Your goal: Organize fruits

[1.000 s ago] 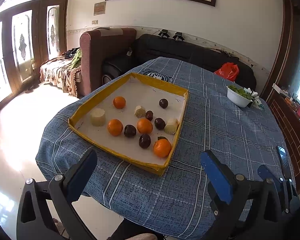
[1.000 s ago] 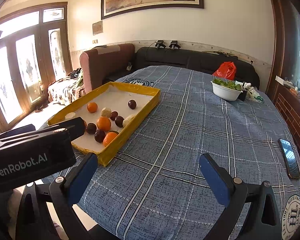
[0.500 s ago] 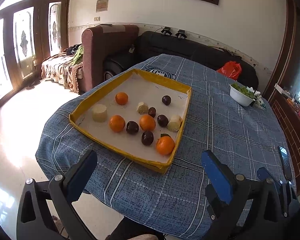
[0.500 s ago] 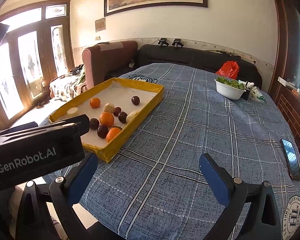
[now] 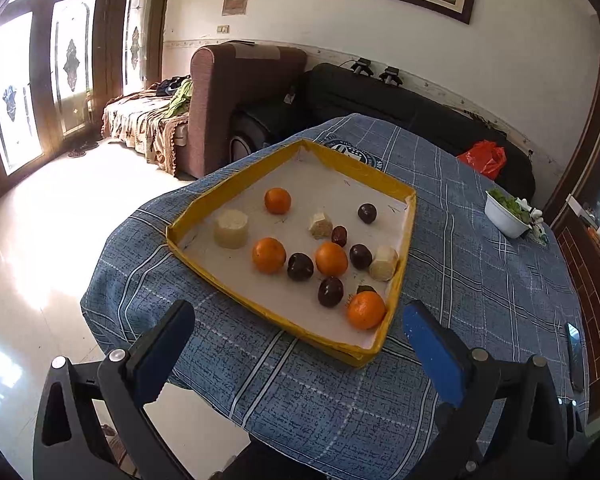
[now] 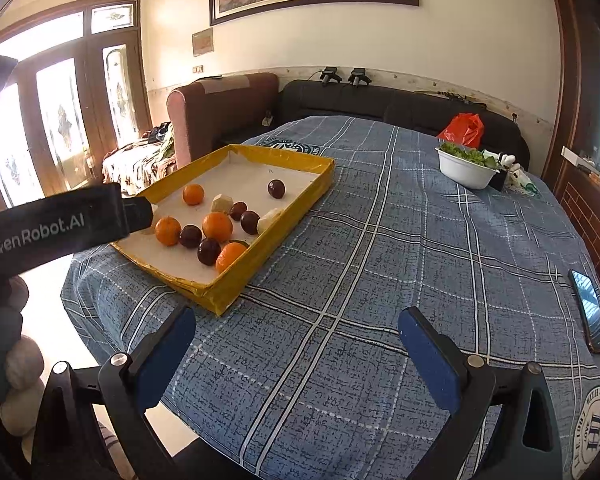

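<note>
A shallow yellow tray [image 5: 395, 295] with a white floor sits on the blue plaid table and also shows in the right wrist view [image 6: 284, 229]. It holds several oranges, one nearest at the front right corner [image 5: 365, 309], several dark plums [image 5: 330, 291] and pale cut chunks [image 5: 231, 228]. My left gripper [image 5: 298, 346] is open and empty, just short of the tray's near edge. My right gripper [image 6: 296, 350] is open and empty over bare cloth, right of the tray.
A white bowl of greens [image 6: 466, 167] and a red bag [image 6: 463, 129] stand at the far right. A phone [image 6: 589, 310] lies near the right edge. The left gripper's body [image 6: 52, 229] crosses the right view. Sofas stand behind the table.
Both grippers have moved forward a little toward the table, so the tray looks nearer and higher in view. Both stay open. The fruit has not moved.
</note>
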Demonstrator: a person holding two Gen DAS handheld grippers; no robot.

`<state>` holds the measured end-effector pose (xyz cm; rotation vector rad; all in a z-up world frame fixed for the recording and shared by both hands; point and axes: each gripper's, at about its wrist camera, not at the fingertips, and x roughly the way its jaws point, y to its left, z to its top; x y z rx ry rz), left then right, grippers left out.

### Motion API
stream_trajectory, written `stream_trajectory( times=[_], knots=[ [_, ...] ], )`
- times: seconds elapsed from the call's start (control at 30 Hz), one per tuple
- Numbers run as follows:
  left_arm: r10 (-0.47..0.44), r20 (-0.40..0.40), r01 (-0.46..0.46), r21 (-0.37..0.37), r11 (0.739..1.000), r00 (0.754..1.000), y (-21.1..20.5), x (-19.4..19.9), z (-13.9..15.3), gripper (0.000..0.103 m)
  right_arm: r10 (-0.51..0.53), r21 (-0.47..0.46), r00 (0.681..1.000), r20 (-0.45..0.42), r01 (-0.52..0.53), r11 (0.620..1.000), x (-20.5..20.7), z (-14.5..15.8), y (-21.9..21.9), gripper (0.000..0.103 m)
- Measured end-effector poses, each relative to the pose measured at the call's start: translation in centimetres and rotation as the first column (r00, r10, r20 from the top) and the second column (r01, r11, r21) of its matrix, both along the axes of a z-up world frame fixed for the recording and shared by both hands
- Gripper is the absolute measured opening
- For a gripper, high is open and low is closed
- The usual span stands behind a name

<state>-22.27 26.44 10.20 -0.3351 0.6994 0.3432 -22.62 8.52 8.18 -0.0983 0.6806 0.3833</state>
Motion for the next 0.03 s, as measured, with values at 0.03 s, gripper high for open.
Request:
stream_trajectory(
  times=[0.03],
  knots=[
    [0.007,-0.003,-0.007,0.004,1.000,1.000,0.11,0.30,-0.04,0.103,-0.002,0.012,1.000,-0.014,0.002,1.000,0.33,-0.22,-0.23,0.103]
  ],
)
